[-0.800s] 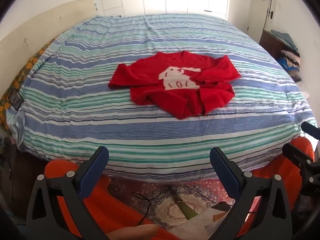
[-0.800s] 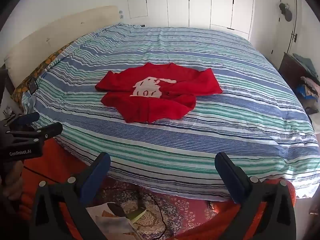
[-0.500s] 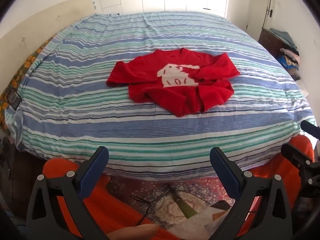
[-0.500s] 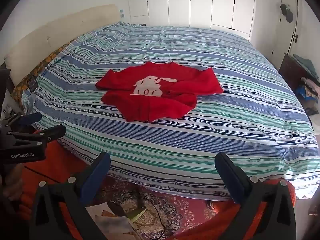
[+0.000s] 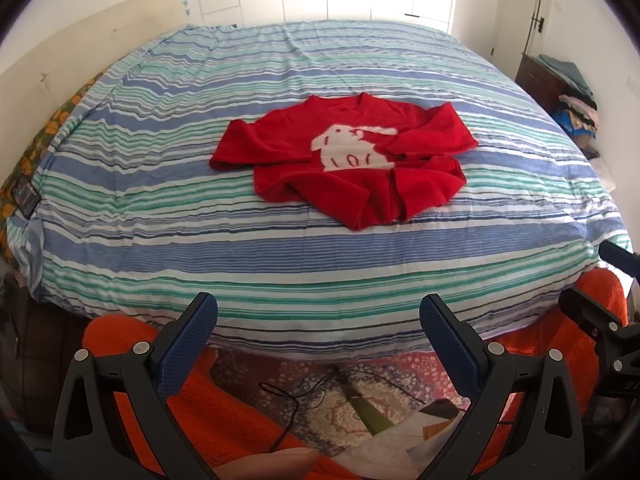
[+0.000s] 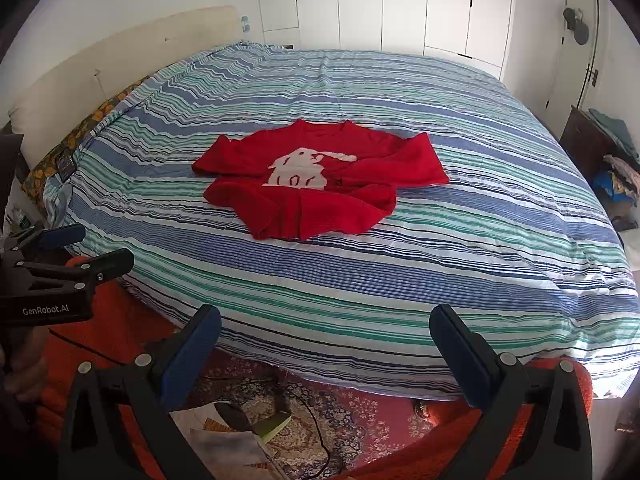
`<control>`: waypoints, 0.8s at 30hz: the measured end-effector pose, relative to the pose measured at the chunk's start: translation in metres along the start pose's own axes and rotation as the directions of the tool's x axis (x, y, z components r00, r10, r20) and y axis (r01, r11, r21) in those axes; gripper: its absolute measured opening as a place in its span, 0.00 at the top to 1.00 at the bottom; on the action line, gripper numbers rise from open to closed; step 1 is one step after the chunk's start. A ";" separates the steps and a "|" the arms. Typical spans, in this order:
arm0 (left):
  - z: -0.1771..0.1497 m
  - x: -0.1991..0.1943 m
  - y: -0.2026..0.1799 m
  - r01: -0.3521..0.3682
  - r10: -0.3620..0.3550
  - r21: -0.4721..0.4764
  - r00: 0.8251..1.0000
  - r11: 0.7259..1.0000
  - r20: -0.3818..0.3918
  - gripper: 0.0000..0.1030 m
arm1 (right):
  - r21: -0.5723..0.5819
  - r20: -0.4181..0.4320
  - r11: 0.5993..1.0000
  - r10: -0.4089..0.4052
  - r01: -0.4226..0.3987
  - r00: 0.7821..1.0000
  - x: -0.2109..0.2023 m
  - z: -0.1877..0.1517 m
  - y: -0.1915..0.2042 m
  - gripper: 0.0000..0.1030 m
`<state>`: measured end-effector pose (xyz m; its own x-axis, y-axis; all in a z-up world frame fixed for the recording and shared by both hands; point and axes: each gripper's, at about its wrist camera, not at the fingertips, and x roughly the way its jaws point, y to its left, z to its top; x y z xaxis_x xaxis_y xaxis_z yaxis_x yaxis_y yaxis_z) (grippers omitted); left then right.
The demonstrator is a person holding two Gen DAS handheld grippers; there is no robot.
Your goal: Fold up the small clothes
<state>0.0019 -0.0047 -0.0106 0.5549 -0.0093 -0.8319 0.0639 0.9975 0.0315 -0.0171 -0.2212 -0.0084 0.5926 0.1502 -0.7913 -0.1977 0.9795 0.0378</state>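
A small red sweater (image 5: 344, 160) with a white animal print lies crumpled in the middle of the striped bed (image 5: 280, 264); its hem is bunched and the right sleeve is folded over the body. The right wrist view shows the same sweater (image 6: 316, 184) on the bed (image 6: 400, 280). My left gripper (image 5: 318, 316) hangs open over the bed's near edge, well short of the sweater, with nothing between its blue pads. My right gripper (image 6: 325, 320) is also open and empty, off the near edge. The left gripper (image 6: 76, 248) shows at the left of the right wrist view.
A beige headboard (image 6: 120, 52) runs along the left, white wardrobe doors (image 6: 400, 4) stand behind the bed, and a dark cabinet with piled clothes (image 5: 568, 92) sits at the right. Below the bed edge lie a patterned rug (image 6: 320, 412), cables, papers and orange fabric (image 5: 132, 332).
Both wrist views have tipped slightly, so the bed and sweater sit a little lower in the left view and a little lower in the right view. Both grippers stay open and the sweater has not moved.
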 end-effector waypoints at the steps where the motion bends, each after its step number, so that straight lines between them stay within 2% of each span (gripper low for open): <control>1: 0.000 0.000 0.000 0.000 0.000 0.000 1.000 1.000 0.000 0.02 | 0.000 0.000 1.000 0.000 0.000 1.000 0.000 0.000 0.000 0.00; 8: 0.000 -0.001 0.004 -0.001 0.001 -0.013 1.000 1.000 0.008 0.02 | 0.003 -0.005 1.000 0.000 0.000 1.000 0.001 0.002 0.001 0.00; 11: -0.001 0.005 0.009 0.001 -0.002 -0.039 1.000 0.999 -0.017 0.02 | -0.005 0.007 1.000 -0.005 0.005 1.000 -0.001 0.001 0.004 0.00; 18: -0.001 0.005 0.002 0.008 -0.008 -0.010 1.000 1.000 -0.022 0.02 | 0.021 0.011 1.000 0.006 -0.006 1.000 -0.001 -0.001 -0.003 0.00; 24: 0.000 0.008 0.005 0.018 -0.019 -0.031 0.999 0.999 -0.037 0.02 | 0.018 0.010 1.000 0.018 -0.018 1.000 0.001 -0.001 -0.002 0.00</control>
<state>0.0070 0.0004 -0.0171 0.5224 -0.0261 -0.8523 0.0487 0.9988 -0.0007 -0.0171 -0.2229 -0.0095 0.5965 0.1689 -0.7846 -0.1939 0.9790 0.0634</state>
